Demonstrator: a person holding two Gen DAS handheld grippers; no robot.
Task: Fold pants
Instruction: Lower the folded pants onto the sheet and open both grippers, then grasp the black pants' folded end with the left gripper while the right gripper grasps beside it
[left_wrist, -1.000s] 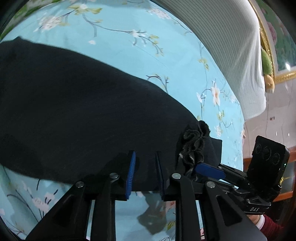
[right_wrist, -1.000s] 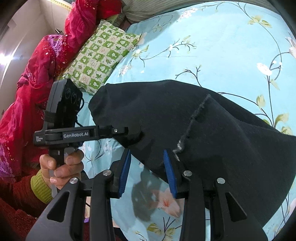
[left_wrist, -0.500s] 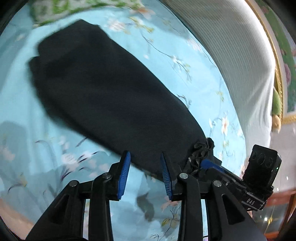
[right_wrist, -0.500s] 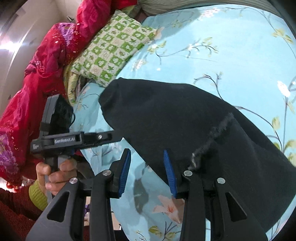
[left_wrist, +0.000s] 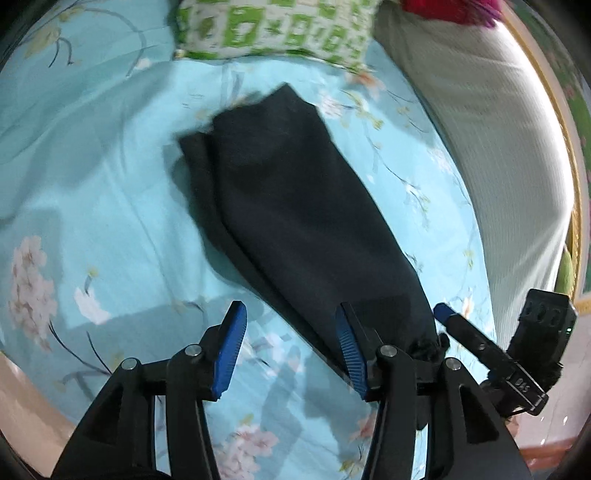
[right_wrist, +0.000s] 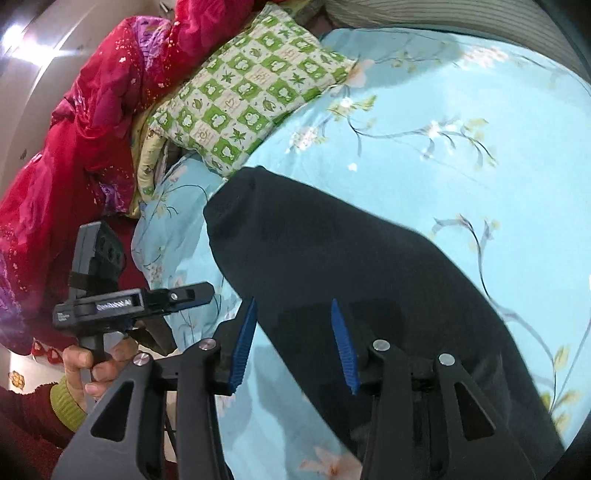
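We see the black pants lying flat on the bed, on its light blue flowered sheet, folded lengthwise into one long dark strip. Our left claw hangs above the near end of that strip; its jaws have just been opening and now stand wide apart with only bare sheet between them, the cloth passing just behind the right-hand finger. Our right claw is parted as well, its jaws having just been opening a little, and the pants spread out beneath and ahead of it, their edge running under the gap; we cannot see the blue pads pressing on any cloth. Beyond the far end of the pants lies a green checked pillow, with a red quilt to the left of it. Left of the right claw, a hand holds the left one's handle.
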